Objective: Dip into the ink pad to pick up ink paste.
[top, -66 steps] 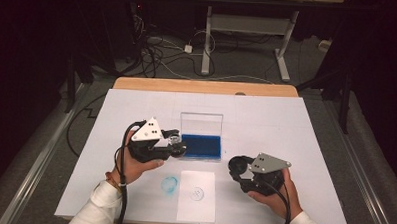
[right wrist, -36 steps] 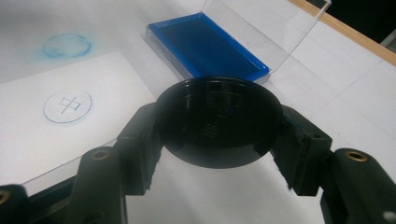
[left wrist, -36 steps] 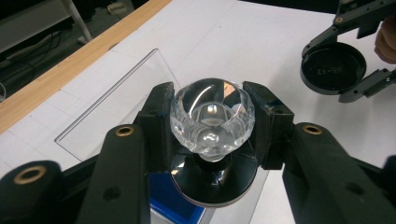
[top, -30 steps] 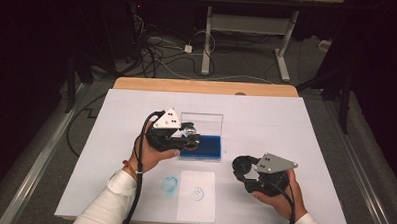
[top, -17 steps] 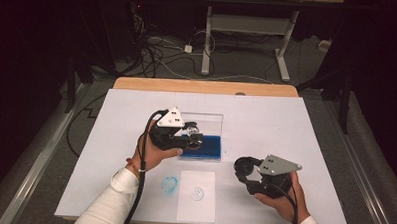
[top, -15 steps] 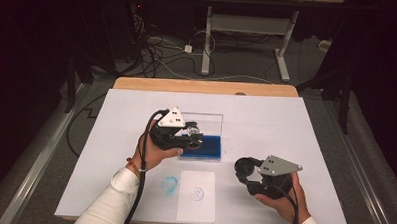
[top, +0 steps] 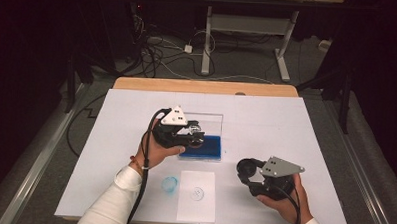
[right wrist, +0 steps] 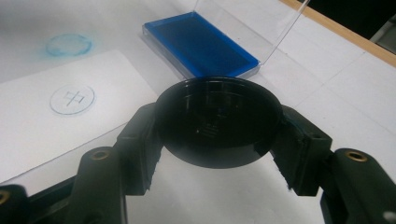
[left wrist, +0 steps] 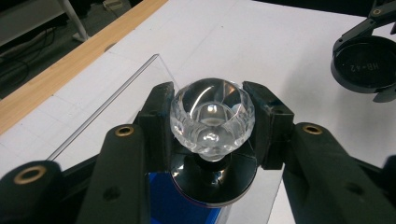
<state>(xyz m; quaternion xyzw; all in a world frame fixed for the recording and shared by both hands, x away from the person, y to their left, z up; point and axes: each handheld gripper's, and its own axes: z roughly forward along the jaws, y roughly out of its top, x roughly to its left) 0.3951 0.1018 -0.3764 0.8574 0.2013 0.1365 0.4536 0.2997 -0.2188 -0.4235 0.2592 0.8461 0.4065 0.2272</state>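
Stamp [left wrist: 212, 116]: your left gripper [left wrist: 211, 135] clamps it over the ink pad [top: 202, 146].
Cap [right wrist: 218, 121]: pinched in your right gripper [right wrist: 217, 135].
Paper [top: 197, 194]: one print done.

Lab: dark curtained room, floor cables [top: 159, 45], white-covered table [top: 286, 120], desk frame [top: 249, 28].

Embossed "HB-42" on the black round cap [left wrist: 363, 65], seen far off in the left gripper view. Stamped in blue on the white paper sheet [right wrist: 42, 126]: a ring around the character "中" [right wrist: 72, 99]. Faint raised marks inside the black cap [right wrist: 218, 120] in the right gripper view, too dim to read
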